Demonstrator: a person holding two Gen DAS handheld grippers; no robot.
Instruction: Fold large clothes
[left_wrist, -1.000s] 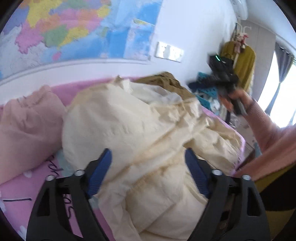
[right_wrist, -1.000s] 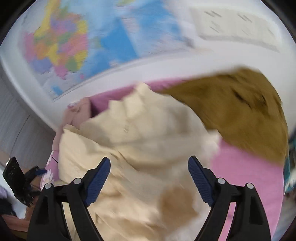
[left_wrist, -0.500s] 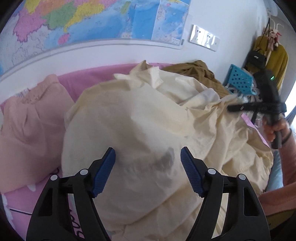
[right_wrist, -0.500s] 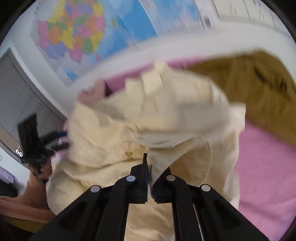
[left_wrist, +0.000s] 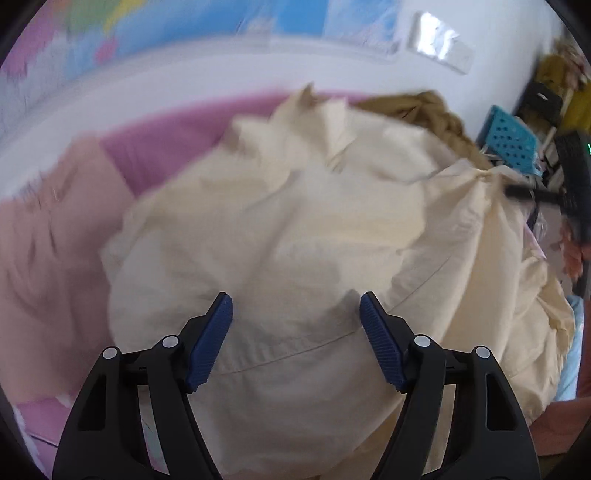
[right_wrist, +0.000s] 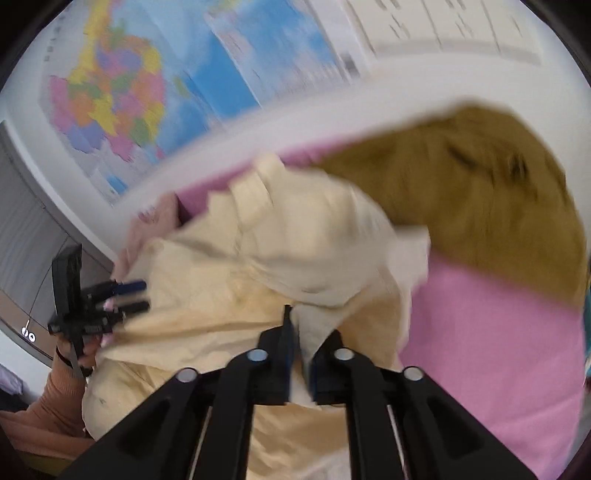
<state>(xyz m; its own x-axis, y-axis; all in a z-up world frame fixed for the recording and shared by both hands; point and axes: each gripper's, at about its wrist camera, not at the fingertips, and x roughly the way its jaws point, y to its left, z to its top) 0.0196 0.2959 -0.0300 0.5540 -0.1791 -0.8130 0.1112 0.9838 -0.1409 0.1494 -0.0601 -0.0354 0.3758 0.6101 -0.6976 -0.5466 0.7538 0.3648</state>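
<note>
while it is lying bunched across the pink bed sheet (right_wrist: 491, 332), here is how things are standing:
cream garment (left_wrist: 295, 229): it is heaping up in loose folds over the sheet, with one edge being pulled taut toward my right side.
right gripper (right_wrist: 298, 345): i am pinching a fold of the cream garment, the jaws drawn together on the cloth.
left gripper (left_wrist: 295, 317): i am holding it over the garment's near part with the blue pads (left_wrist: 212, 339) spread wide and nothing between them.
brown garment (right_wrist: 461, 192): it is lying crumpled just beyond the cream one, touching it.
peach garment (left_wrist: 48, 251): it is sitting beside the cream one on my left.
wall map (right_wrist: 155, 77): it is hanging behind the bed.
blue basket (left_wrist: 511, 142): it is standing off by the wall.
</note>
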